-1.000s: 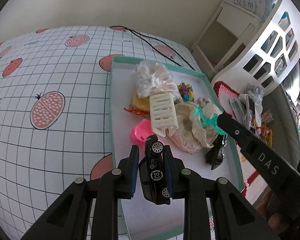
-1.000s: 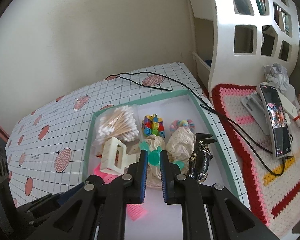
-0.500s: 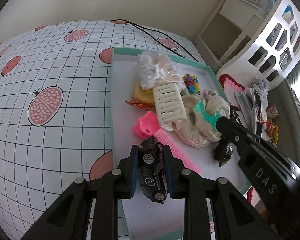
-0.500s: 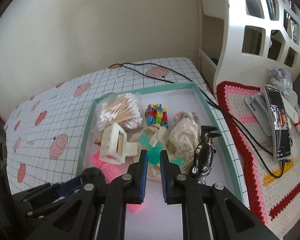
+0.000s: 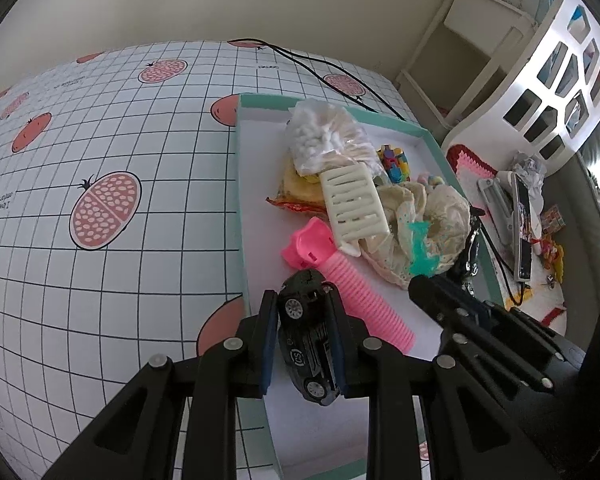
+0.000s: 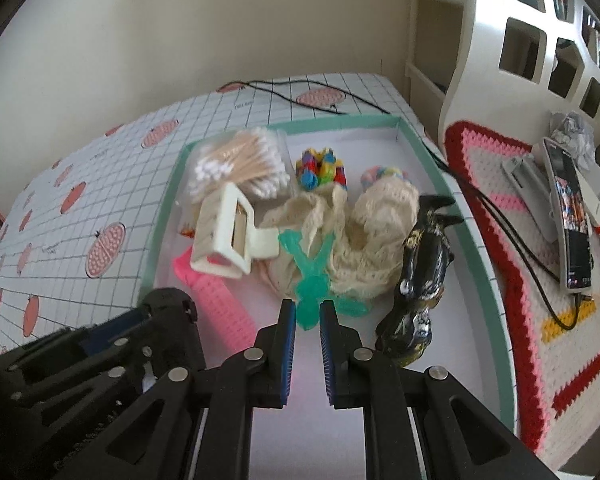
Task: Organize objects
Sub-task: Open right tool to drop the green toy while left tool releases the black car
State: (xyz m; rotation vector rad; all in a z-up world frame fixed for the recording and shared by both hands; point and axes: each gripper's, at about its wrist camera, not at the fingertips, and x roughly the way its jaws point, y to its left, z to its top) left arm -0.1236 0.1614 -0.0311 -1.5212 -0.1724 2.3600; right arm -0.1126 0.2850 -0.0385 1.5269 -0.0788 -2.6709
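Observation:
My left gripper is shut on a black toy car, held above the near left part of the teal-rimmed white tray. My right gripper is shut on the lower end of a translucent green toy figure, just over the cream lace cloth. In the left wrist view the right gripper comes in from the right with the green toy figure at its tip. The tray also holds a pink comb, a cream hair claw, a cotton swab bag and a shiny black figurine.
Colourful beads lie at the tray's far end. A phone on a stand rests on a crocheted mat to the right, with a black cable running past the tray. A white shelf unit stands behind; the gridded tablecloth spreads left.
The left gripper has drawn back toward the tray's near left corner with the car, uncovering the pink comb. The right gripper has moved lower and closer to the cloth, still holding the green figure.

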